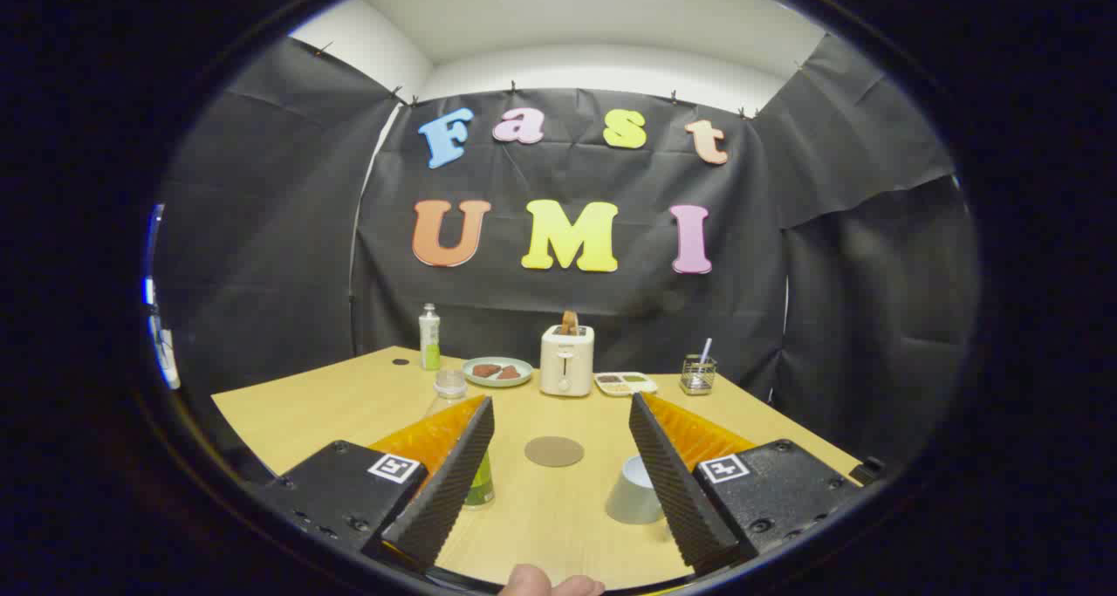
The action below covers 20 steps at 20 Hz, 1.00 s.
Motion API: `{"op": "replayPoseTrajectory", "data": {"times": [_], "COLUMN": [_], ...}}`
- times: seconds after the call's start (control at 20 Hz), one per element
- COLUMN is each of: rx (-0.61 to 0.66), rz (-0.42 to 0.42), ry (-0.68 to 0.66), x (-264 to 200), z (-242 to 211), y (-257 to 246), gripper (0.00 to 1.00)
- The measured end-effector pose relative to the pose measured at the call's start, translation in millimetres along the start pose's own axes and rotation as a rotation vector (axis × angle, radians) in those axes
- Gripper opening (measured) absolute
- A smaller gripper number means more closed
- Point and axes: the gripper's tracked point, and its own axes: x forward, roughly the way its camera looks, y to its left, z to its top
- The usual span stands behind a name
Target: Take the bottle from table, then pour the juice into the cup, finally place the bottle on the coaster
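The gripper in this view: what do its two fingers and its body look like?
The gripper has two long black fingers with ribbed inner pads and orange ridged backs. Each finger sits on a black block with screws and a small white square marker.

Wooden table with bottle, coaster, cup, toaster.

tool fingers spread wide — bottle behind left finger, coaster between.
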Motion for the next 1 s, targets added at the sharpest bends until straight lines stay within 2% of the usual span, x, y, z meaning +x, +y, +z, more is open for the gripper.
{"op": "replayPoseTrajectory", "data": {"times": [1.0], "rx": [0.012], "rz": [0.014], "ry": [-0.003], "x": [-0.5], "z": [-1.0], "y": [5.3], "gripper": [1.00]}}
